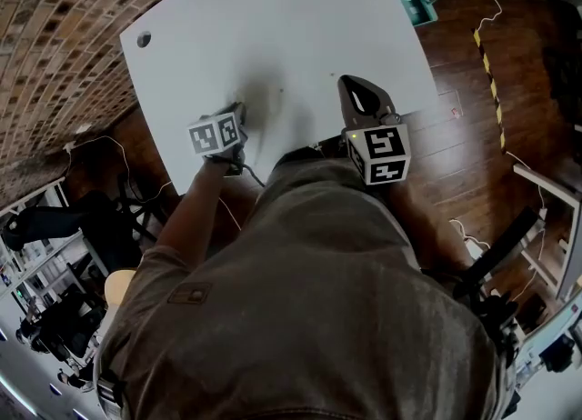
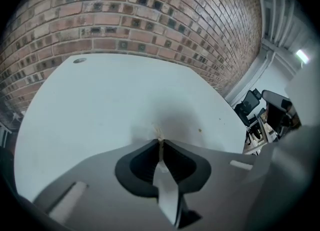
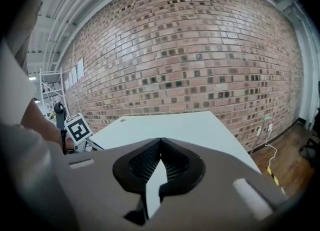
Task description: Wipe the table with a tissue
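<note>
Although only a thin pale sliver shows, I take it for the tissue [image 2: 159, 135]. It sits pinched at the very tips of the left gripper [image 2: 160, 142], whose jaws are clenched on it and pointed down close to the white tabletop [image 2: 100, 100]. I cannot tell whether the sliver actually touches the surface. A soft shadow lies just ahead of the tips. Any more of the sheet is hidden between the jaws.

Handling, my judgement: the tissue is very light and soft, with no stiffness. It will likely tear under hard drag, and it may bunch or slip free if held by one edge. A better hold is a folded or bunched wad gripped across its middle, so that a pad of material sits under the tips. The present bite looks narrow, so I would use light pressure and short strokes.

Outward: a small dark speck [image 2: 200, 130] lies on the tabletop near the tips, to their right. A round cable hole [image 2: 79, 60] sits at the far left corner.

Right gripper [image 3: 159, 140]: jaws closed together with nothing between them, aimed across the tabletop toward the brick wall [image 3: 190, 50]. It appears to be held off the surface.

Head view: both grippers are at the near edge, well apart. A teal object [image 1: 416, 5] sits by the far right corner; I cannot identify it.
</note>
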